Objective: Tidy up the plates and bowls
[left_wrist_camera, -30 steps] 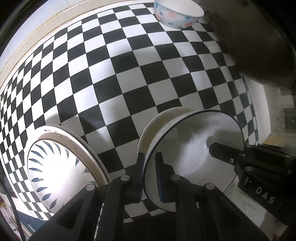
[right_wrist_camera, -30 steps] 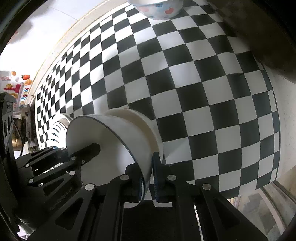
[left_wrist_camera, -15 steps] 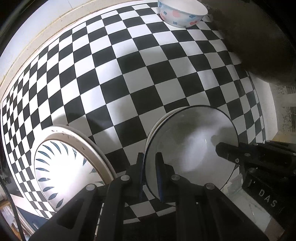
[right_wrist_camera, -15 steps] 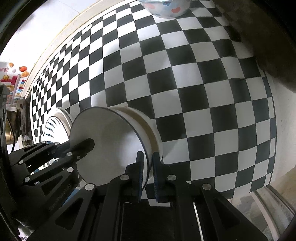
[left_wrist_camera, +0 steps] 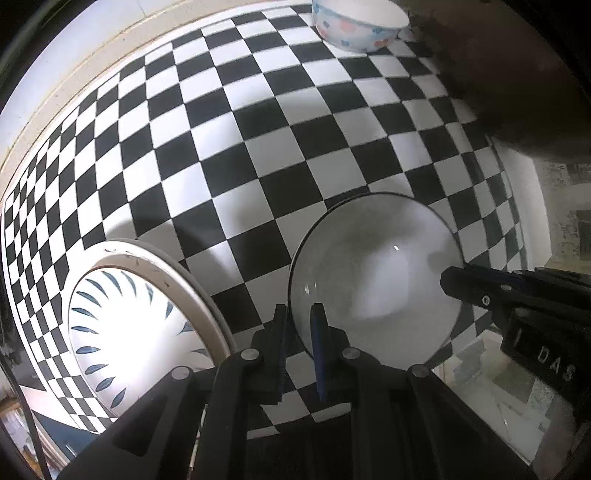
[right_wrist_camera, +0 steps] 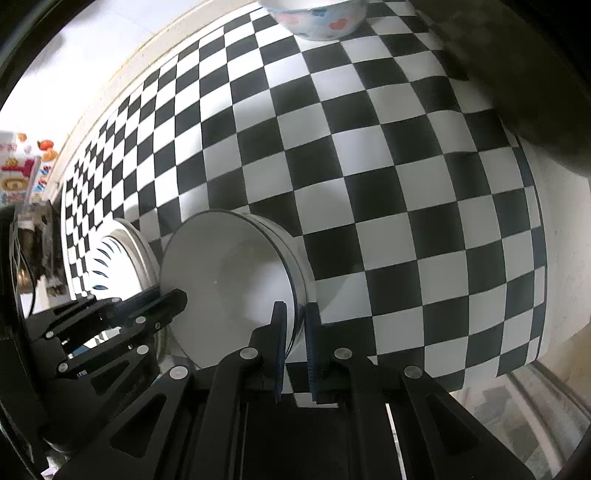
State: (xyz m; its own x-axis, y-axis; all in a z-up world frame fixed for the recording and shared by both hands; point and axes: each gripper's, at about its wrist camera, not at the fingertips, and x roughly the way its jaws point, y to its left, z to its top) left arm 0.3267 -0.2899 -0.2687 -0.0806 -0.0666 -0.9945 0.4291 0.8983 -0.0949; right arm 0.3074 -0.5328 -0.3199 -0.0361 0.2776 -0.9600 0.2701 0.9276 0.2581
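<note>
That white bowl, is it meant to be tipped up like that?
Odd, yes: the white bowl stands on edge, its opening sideways, not flat on the checkered cloth. Both the left gripper and right gripper pinch its rim.

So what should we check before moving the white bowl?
1. Left gripper shut on the white bowl rim: ok.
2. Right gripper shut on the opposite rim: ok.
3. Bowl apart from the leaf plate: ok.
4. Flowery bowl far across the checkered cloth, out of the way: ok.
5. Bowl lifted off the cloth: cannot tell.
</note>
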